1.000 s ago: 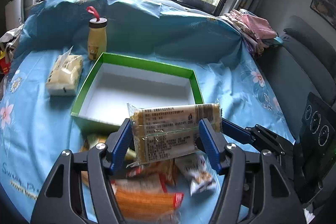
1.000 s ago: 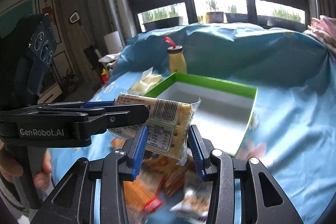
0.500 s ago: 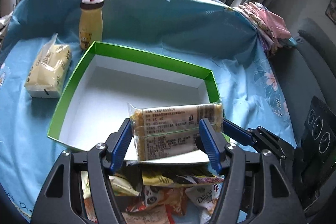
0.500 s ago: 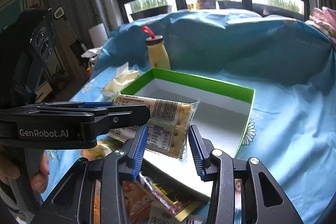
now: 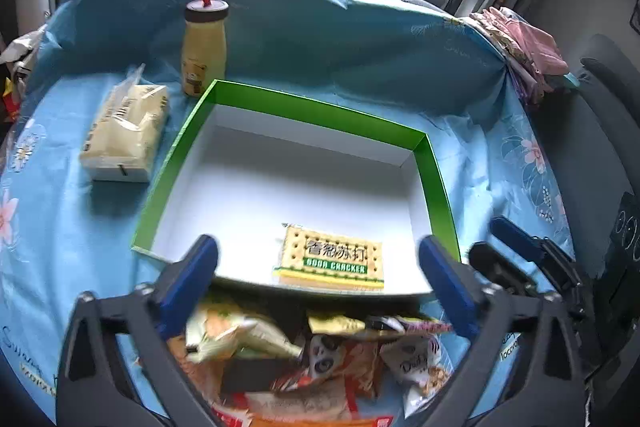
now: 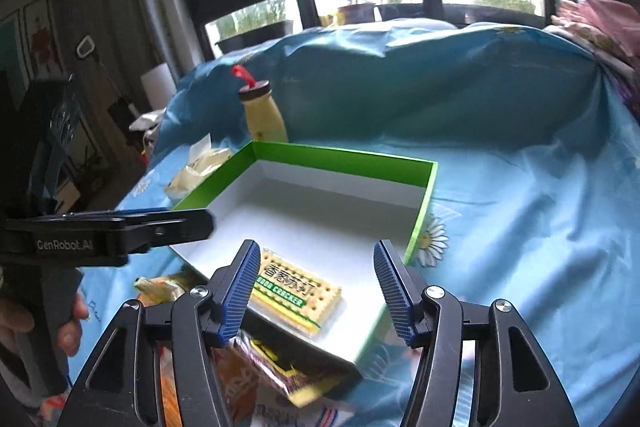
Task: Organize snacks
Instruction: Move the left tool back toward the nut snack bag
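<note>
A soda cracker pack (image 5: 330, 259) lies face up on the white floor of the green box (image 5: 320, 111), close to its near wall. My left gripper (image 5: 320, 279) hangs just above that wall, open, its jaws still opening and touching nothing. In the right wrist view the same cracker pack (image 6: 298, 291) lies between and below the fingers of my right gripper (image 6: 318, 283). That gripper's jaws are opening too, and the pads do not press on the pack. The green box (image 6: 340, 159) holds nothing else. A pile of snack packets (image 5: 320, 359) lies in front of the box.
A yellow bottle (image 5: 204, 47) with a red loop stands behind the box's left corner, and a tissue pack (image 5: 124, 135) lies to its left. Folded clothes (image 5: 524, 47) sit at the far right. A hand (image 6: 68, 323) holds the left gripper's handle.
Both grippers held the cracker pack between them; both have opened, and it now lies printed side up in the box. The grippers moved forward over the box's near wall.
</note>
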